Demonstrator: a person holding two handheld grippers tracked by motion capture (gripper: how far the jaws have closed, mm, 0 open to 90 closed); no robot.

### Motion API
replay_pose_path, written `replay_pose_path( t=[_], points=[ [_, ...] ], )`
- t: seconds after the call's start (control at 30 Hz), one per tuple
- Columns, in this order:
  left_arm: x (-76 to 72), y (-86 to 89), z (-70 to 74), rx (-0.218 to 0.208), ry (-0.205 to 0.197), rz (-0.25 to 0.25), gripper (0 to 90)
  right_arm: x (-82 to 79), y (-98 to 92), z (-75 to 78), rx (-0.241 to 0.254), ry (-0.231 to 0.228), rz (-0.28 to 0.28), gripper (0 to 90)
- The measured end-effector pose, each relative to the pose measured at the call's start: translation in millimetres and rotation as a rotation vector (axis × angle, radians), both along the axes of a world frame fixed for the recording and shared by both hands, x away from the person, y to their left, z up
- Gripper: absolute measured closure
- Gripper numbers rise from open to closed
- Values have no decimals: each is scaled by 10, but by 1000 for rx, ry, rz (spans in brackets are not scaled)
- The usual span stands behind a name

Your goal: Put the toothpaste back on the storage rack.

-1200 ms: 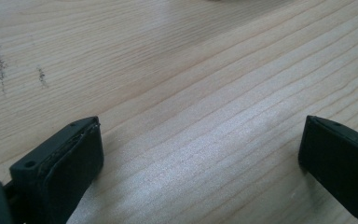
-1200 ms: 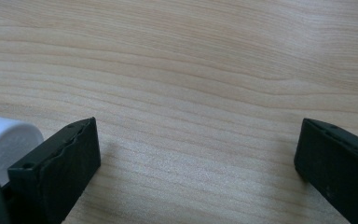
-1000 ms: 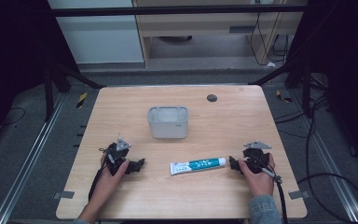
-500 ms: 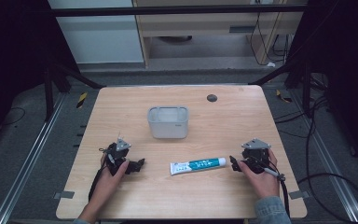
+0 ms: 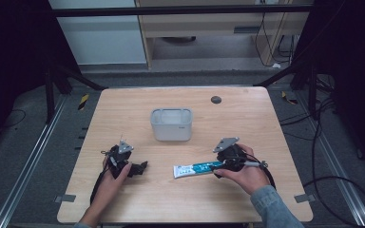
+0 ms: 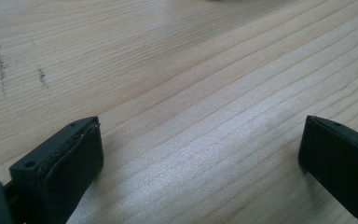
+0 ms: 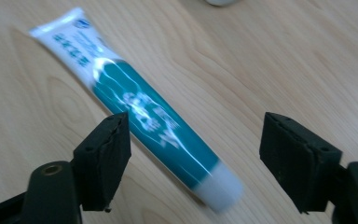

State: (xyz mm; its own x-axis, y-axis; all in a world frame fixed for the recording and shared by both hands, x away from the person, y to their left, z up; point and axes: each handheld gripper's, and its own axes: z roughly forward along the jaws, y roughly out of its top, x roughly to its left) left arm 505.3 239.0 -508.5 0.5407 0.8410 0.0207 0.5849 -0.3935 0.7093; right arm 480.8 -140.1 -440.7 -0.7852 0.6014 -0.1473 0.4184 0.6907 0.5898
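currently the right gripper (image 5: 222, 166) is over the cap end of the toothpaste tube (image 5: 197, 167), which lies flat on the tabletop (image 5: 266, 123) near the front edge, a bit right of centre, crimped end pointing toward the left side. in the right gripper view the tube (image 7: 144, 116) sits between the two jaws, cap end nearest the camera. jaws have just been closing but neither pad is on it yet: the left pad is almost touching, and there's a clear gap on the right side. so not gripping, still released.

left gripper (image 5: 134, 168) rests near the front left of the tabletop, well apart from the tube. its own view shows jaws spread wide with bare wood between them, holding nothing.

white bin (image 5: 171, 124) stands upright mid-table, behind the tube toward the far edge. likely the drop target, my guess.

risks from here:
- tube runs diagonally across the jaw gap, not square to the pads. closing like this could twist or skid it sideways rather than clamp it.
- grip point is close to the rounded cap end, so the pads could squeeze it out forward, as it's slick plastic.
- tube lies flat, so the pads may ride over the top if the gripper is too high at closure.
- soft body: a hard clamp may deform it.
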Motion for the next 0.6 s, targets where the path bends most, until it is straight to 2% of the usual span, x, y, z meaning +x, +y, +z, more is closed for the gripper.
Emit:
replay_pose_path(
  t=[0.07,0.1,0.17,0.3,0.37,0.4,0.47,0.6],
  points=[
    [0,-1,-1,-2,-1,1,0,48,112,-17,0,28,36,293],
    [0,-1,-1,-2,-1,1,0,48,112,-17,0,28,36,293],
    [3,-2,-1,-2,-1,-1,0,106,259,-52,-7,77,85,320],
    [6,-3,-1,-1,-1,-1,0,164,384,-94,-18,108,140,361],
    [6,-3,-1,-1,-1,-1,0,174,404,-103,-28,113,148,363],
    [6,-3,-1,-1,-1,-1,0,192,438,-113,-40,122,174,390],
    [6,-3,-1,-1,-1,-1,0,205,463,-115,-40,133,189,413],
    [6,-3,-1,-1,-1,-1,0,232,528,-129,-59,143,232,416]
  ],
)
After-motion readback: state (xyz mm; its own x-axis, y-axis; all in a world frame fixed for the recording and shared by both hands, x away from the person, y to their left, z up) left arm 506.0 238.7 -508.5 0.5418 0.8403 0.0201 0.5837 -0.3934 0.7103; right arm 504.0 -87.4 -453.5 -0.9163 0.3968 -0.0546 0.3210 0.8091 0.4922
